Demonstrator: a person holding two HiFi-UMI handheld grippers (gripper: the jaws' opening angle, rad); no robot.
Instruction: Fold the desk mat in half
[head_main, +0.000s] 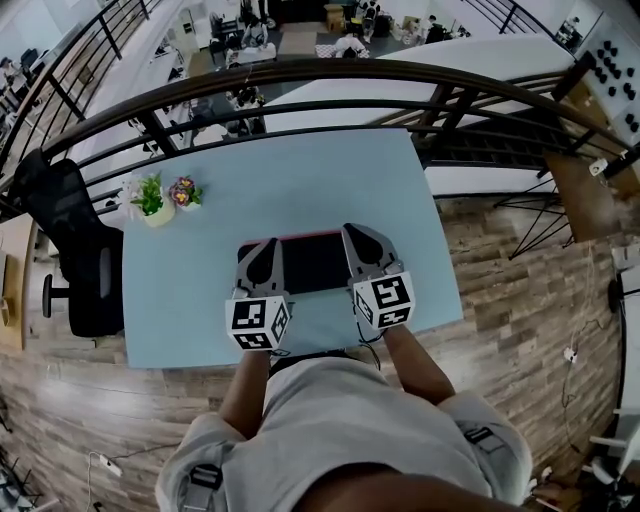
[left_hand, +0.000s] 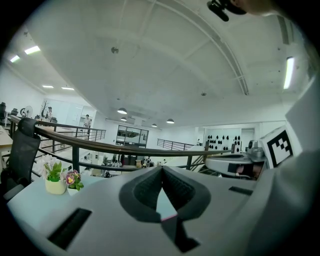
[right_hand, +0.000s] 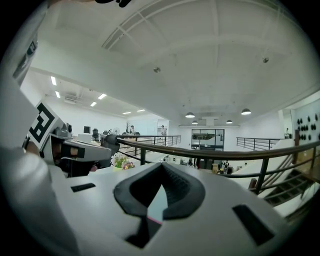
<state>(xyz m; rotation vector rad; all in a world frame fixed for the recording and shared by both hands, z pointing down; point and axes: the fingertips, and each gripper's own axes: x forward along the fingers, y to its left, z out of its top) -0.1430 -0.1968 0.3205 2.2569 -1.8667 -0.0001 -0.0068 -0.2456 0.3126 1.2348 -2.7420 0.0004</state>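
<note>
A dark desk mat (head_main: 312, 262) with a pink far edge lies on the light blue table (head_main: 300, 170), close to the near edge. My left gripper (head_main: 262, 245) hangs over the mat's left end and my right gripper (head_main: 358, 232) over its right end, both pointing away from me. In the left gripper view the jaws (left_hand: 162, 169) meet at their tips, with a strip of the mat (left_hand: 172, 227) showing below them. The right gripper (right_hand: 161, 165) is shut the same way above the mat (right_hand: 150, 227). Nothing shows between either pair of tips.
Two small flower pots (head_main: 152, 198) stand at the table's left edge. A black office chair (head_main: 70, 250) is left of the table. A dark railing (head_main: 320, 75) runs behind the table's far edge, with a drop to a lower floor beyond it.
</note>
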